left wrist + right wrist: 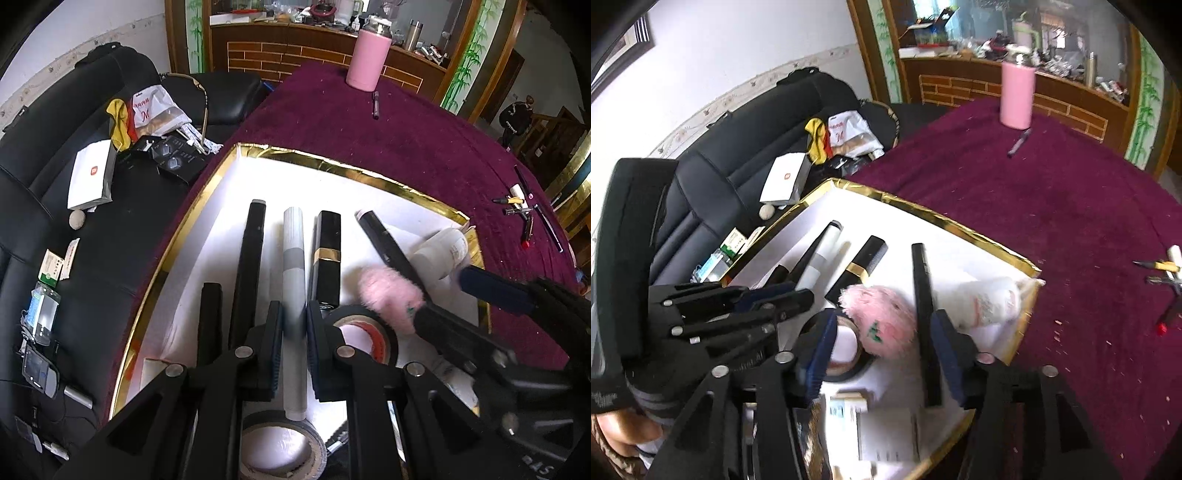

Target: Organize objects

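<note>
Sofa: white box (90, 176) (red logo); left hand-held gripper (294, 325) clamps grey marker (294, 295); right (882, 354) released.

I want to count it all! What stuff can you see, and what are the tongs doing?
tray: one, white with gold rim, on the table
table cloth: one, purple
grey marker: one, in tray
black sticks: three long ones, in tray
black-gold tube: one, in tray
pink fluffy ball: one, in tray
white bottle: one, lying in tray corner
tape rolls: two, near tray edge
pink flask: one, far on table
sofa: one, black, cluttered
left tongs: shut on grey marker
right tongs: open, above tray
</note>
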Demonstrator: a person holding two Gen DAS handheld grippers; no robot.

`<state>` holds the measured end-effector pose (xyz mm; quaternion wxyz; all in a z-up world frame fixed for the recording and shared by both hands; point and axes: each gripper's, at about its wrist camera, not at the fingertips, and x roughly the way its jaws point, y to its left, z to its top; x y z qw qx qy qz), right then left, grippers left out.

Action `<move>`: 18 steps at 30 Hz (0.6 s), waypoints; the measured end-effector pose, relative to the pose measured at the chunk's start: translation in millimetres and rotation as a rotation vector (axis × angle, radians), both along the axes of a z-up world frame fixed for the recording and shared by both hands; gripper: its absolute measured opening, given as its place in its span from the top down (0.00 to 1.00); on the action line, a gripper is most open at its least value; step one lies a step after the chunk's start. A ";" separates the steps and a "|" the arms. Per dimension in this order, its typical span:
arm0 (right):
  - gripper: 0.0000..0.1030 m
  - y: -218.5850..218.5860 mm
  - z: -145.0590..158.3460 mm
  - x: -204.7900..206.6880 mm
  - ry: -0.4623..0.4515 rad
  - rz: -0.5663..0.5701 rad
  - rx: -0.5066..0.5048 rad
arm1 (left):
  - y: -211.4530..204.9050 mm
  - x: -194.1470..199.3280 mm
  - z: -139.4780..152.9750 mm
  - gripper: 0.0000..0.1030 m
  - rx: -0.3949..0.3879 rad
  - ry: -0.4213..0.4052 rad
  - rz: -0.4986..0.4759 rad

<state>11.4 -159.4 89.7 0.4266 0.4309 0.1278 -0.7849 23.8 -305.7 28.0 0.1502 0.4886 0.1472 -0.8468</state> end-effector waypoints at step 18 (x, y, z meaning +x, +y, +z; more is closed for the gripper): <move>0.01 100.2 25.5 70.5 0.042 -0.101 -0.101 | 41.3 97.2 65.5 0.28 -0.043 0.232 0.047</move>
